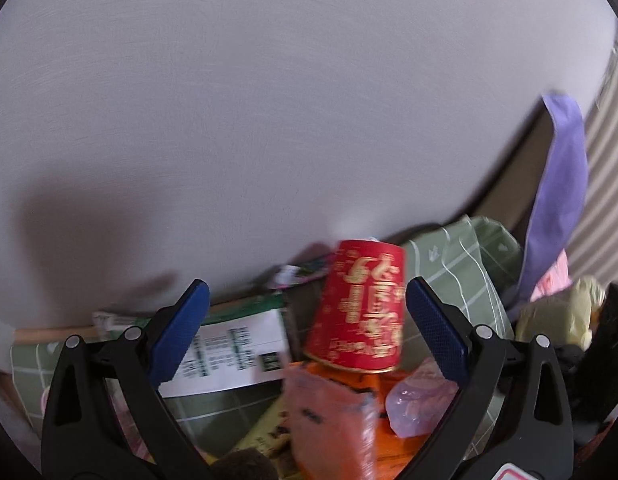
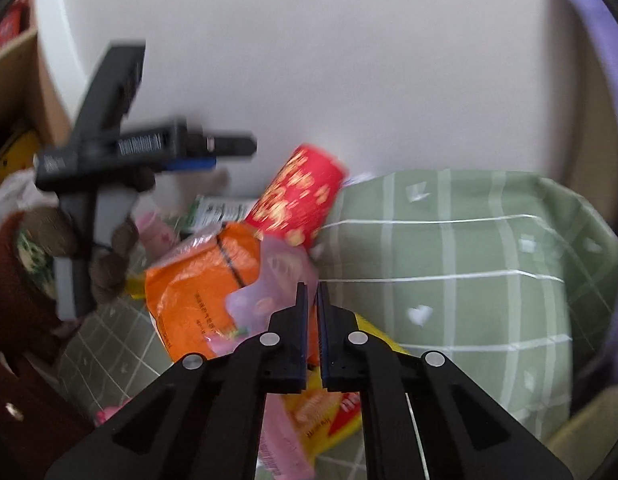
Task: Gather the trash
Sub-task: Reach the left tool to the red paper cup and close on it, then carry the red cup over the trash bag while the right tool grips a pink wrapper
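Red cup [image 1: 359, 306] between spread left gripper [image 1: 307, 330] fingers.
Right gripper [image 2: 312, 296] clenched, seemingly empty; orange bag [image 2: 201, 280] at ten o'clock.

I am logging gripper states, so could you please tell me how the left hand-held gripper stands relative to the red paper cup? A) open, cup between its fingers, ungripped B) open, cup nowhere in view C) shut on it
A: the left hand-held gripper is spread wide, and the red paper cup lies tilted between its blue pads without being pinched.

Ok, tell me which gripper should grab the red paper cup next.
Left. The left gripper is open, and the red paper cup already lies tipped between its blue pads. The right gripper is shut and sits lower, over the orange wrapper.
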